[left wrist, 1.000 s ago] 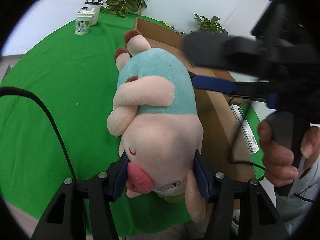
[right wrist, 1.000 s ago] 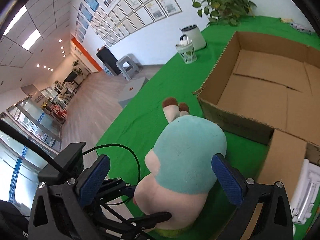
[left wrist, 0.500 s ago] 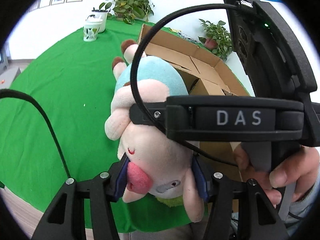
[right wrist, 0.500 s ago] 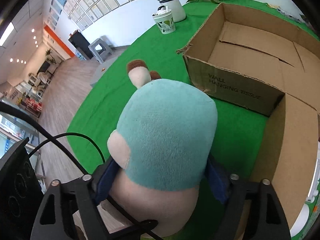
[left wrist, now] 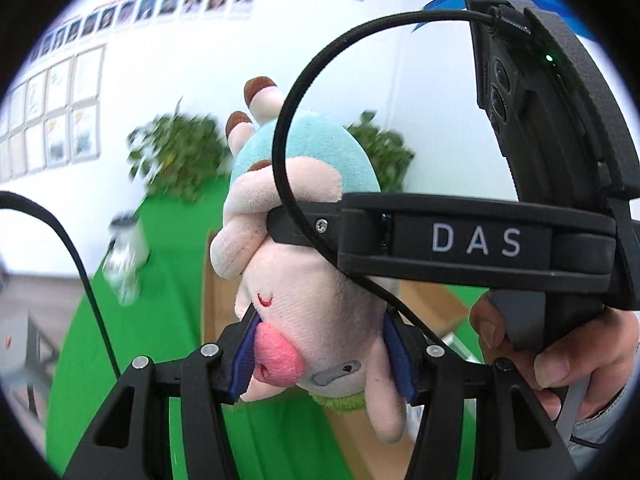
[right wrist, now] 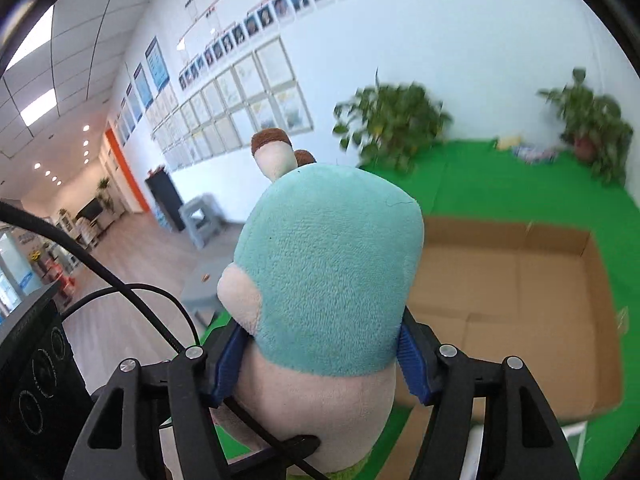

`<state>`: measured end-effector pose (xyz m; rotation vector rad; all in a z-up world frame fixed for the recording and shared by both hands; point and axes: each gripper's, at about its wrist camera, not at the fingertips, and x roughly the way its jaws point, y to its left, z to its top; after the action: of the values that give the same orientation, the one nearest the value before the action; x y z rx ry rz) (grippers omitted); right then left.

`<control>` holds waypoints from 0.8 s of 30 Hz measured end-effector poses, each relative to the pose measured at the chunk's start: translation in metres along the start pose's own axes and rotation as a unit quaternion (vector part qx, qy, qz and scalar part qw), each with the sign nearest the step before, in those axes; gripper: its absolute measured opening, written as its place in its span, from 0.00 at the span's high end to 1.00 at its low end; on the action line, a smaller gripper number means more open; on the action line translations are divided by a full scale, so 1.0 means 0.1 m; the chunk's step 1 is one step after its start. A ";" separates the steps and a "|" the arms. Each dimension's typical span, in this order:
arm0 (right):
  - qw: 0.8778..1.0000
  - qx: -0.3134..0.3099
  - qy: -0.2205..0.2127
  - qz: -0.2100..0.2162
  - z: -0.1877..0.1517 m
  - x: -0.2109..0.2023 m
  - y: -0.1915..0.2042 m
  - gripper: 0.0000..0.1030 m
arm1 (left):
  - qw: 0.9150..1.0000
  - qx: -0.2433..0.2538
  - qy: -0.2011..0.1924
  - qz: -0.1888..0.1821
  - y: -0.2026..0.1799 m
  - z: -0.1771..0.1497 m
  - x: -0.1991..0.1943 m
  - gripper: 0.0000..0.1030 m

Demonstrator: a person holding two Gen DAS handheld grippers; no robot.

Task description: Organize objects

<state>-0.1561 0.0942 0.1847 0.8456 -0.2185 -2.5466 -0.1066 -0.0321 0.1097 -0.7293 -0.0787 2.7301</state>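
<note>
Left wrist view: the left gripper (left wrist: 324, 354) pinches the head of a plush pig (left wrist: 312, 280), its blue pads (left wrist: 247, 350) sunk into the cheeks on either side of the pink snout, so the toy hangs face-up between the jaws with its teal body and brown-tipped feet reaching away ahead of them. Just beyond those jaws the right gripper (right wrist: 320, 354) crosses the view, held in a person's hand (left wrist: 548, 356). In the right wrist view its jaws have just been closing, and the frames show the toy's body between them, the blue pads pressing into the teal back and pink flank.

A two-point hold probably suits a soft, floppy toy: one grip at the head and one at the body keep it from sagging or swinging while it is carried. The toy is clear of the green tablecloth (right wrist: 500, 184).

Ahead and to the right of the right jaws lies an open cardboard box (right wrist: 520, 300), seemingly empty, which is likely where the pig goes. Its near wall is the edge to clear. A black cable (left wrist: 288, 120) loops across the toy, and another trails left of the left jaws; either could snag. Potted plants (right wrist: 394, 120) and a white cup (left wrist: 126, 258) stand well beyond.
</note>
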 end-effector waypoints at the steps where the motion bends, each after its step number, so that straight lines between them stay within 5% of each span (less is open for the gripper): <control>1: 1.000 0.002 -0.008 -0.007 0.11 -0.04 -0.04 0.38 | 1.000 0.002 -0.002 -0.008 0.02 0.08 0.06 0.47; 8: 0.999 0.022 0.012 -0.046 0.49 0.17 -0.35 0.38 | 0.997 -0.028 0.043 -0.050 0.42 0.21 0.70 0.47; 18: 0.983 0.070 0.162 -0.051 0.14 2.50 -1.12 0.39 | 0.970 -0.153 0.174 -0.072 1.31 -0.52 1.58 0.47; 24: 0.971 0.089 0.216 -0.050 -0.28 3.24 -1.32 0.39 | 0.965 -0.162 0.197 -0.060 1.40 -0.77 1.60 0.47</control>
<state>-0.4180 0.0623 -0.0466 1.4872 -0.2729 -2.3809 -0.2398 -0.1168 -0.0516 -1.2981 -0.4700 2.4309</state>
